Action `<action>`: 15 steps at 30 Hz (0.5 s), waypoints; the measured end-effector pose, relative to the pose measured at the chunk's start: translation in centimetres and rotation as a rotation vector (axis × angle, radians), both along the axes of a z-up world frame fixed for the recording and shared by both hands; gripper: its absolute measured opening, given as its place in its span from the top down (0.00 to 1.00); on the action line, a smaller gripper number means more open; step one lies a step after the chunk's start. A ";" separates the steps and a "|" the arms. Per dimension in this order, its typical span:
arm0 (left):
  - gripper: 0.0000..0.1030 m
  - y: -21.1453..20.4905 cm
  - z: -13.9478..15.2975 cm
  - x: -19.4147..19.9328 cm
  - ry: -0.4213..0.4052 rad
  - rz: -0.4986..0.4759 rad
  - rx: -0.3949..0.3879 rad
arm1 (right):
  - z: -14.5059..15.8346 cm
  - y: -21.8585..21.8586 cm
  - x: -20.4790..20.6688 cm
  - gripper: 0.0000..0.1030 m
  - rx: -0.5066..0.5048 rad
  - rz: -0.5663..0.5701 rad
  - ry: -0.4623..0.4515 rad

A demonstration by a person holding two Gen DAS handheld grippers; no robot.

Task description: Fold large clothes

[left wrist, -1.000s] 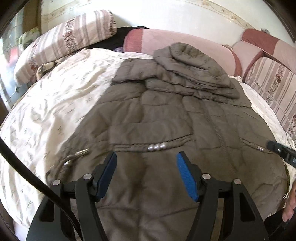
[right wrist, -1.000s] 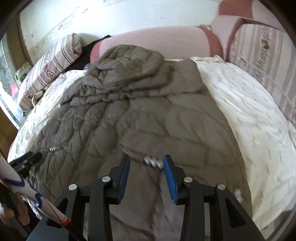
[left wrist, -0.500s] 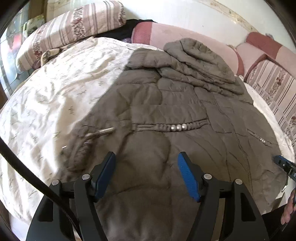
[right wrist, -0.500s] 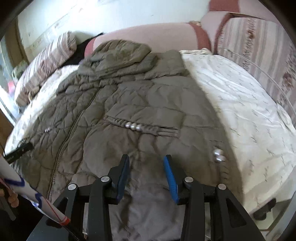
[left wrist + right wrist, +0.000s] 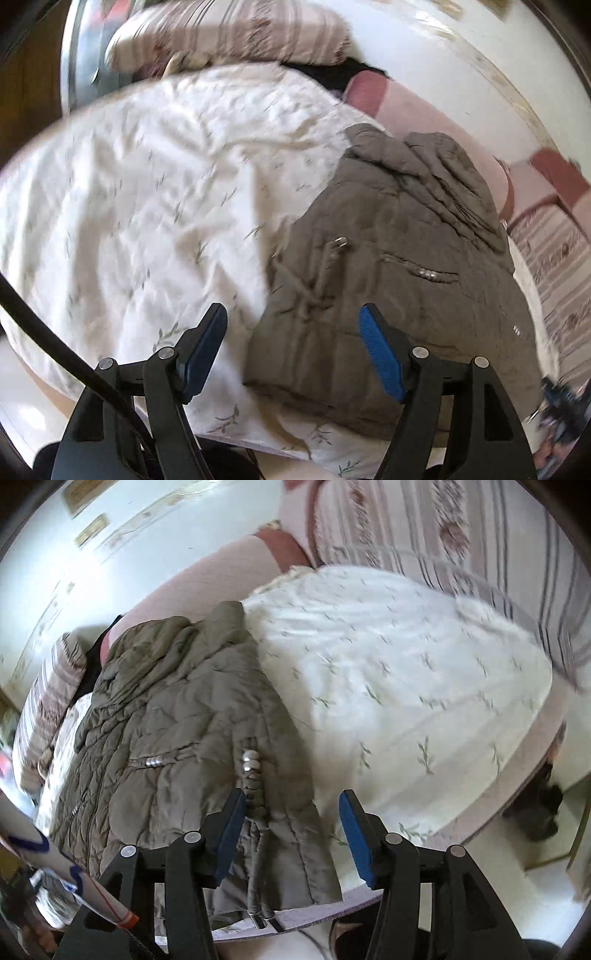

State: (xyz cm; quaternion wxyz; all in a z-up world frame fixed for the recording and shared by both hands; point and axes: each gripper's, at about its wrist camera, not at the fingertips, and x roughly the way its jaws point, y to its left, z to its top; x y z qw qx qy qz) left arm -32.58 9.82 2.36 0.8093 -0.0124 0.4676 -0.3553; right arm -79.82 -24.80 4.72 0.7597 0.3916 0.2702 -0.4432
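Note:
An olive-grey quilted hooded jacket (image 5: pixel 399 266) lies flat on the bed, hood toward the wall, hem at the near edge. My left gripper (image 5: pixel 293 350) is open and empty above the jacket's left hem corner. In the right wrist view the jacket (image 5: pixel 177 731) lies at the left, with silver beads on a drawcord (image 5: pixel 250 766) by its right side. My right gripper (image 5: pixel 291 834) is open and empty above the jacket's right hem corner. The other gripper (image 5: pixel 561 402) shows blurred at the far right of the left wrist view.
The bed has a white leaf-print cover (image 5: pixel 140 206) (image 5: pixel 406 686). Striped pillows (image 5: pixel 236 33) and pink bolsters (image 5: pixel 424 118) line the wall. A striped cushion (image 5: pixel 461 531) stands at the right. The floor (image 5: pixel 509 878) lies past the bed's near edge.
Both grippers have pulled back toward the bed's near edge and apart, the left one to the jacket's left hem corner, the right one to its right hem corner. Both stay open.

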 end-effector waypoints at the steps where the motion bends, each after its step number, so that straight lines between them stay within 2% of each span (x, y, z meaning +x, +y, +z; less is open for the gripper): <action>1: 0.29 0.0 -0.5 0.3 0.025 0.004 -0.007 | -0.3 -0.2 -0.3 0.40 0.019 -0.003 -0.022; 5: 0.28 -0.4 -1.7 0.8 0.101 -0.011 -0.043 | -1.1 -0.2 -0.7 0.36 0.059 0.000 -0.078; 9: 0.25 -1.0 -1.9 -0.2 0.098 -0.029 -0.049 | -2.6 0.5 0.1 0.35 0.149 0.057 -0.188; 15: 0.24 -1.4 -2.0 -3.0 0.060 -0.076 -0.030 | -2.8 3.3 2.5 0.34 0.149 0.150 -0.197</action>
